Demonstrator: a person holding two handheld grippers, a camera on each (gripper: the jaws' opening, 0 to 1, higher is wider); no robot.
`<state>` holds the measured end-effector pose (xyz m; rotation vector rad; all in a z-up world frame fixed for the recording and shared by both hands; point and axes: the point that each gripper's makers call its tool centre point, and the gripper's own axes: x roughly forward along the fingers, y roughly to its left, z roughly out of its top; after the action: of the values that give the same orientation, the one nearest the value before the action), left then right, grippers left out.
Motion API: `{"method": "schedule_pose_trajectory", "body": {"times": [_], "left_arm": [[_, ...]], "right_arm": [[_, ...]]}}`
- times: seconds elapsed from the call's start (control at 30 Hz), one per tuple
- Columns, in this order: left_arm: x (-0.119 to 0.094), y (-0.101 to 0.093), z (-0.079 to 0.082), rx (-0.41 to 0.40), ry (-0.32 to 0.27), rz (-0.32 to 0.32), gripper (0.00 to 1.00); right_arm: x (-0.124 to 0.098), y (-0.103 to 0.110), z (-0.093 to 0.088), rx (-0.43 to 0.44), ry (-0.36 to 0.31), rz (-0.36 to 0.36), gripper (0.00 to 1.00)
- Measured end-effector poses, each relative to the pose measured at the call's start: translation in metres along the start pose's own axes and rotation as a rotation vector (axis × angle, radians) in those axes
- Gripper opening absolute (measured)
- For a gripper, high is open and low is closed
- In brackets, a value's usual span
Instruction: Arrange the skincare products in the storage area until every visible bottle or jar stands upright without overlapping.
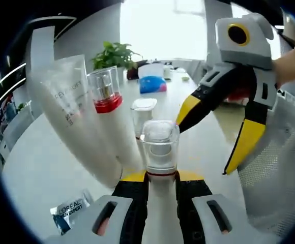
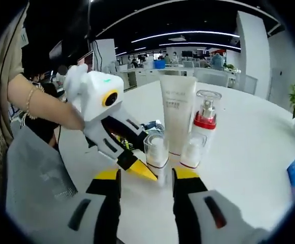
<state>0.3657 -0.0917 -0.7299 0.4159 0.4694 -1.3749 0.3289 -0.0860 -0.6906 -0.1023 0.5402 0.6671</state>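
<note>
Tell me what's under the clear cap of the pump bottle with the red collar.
Under the pump bottle's clear cap sits a silver pump head above the red collar. Its contents cannot be seen.

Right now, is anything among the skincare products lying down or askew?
Only the L'Oreal sachet lies flat on the table, beside the white tube; the rest, including the bottle in the left gripper, looks upright.

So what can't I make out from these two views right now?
- Left gripper view: base of the clear-capped bottle, hidden between the left gripper jaws.
- Left gripper view: sachet, cut off by the rim.
- Right gripper view: tube lettering, too small to read.
</note>
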Motion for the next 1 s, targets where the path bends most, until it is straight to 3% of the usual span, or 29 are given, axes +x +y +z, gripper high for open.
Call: {"method": "schedule_pose_trajectory", "body": {"times": [0.6,1.0], "left_arm": [[0.008,0.013,0.003,0.001,0.001,-0.017,0.17],[0.009,0.014,-0.001,-0.011,0.025,-0.018,0.17]], "right_arm": [[-0.020,-0.021,-0.019,0.132,-0.010,-0.084,0.71],[-0.023,-0.020,-0.024,0.154,0.001,-0.085,0.74]]}}
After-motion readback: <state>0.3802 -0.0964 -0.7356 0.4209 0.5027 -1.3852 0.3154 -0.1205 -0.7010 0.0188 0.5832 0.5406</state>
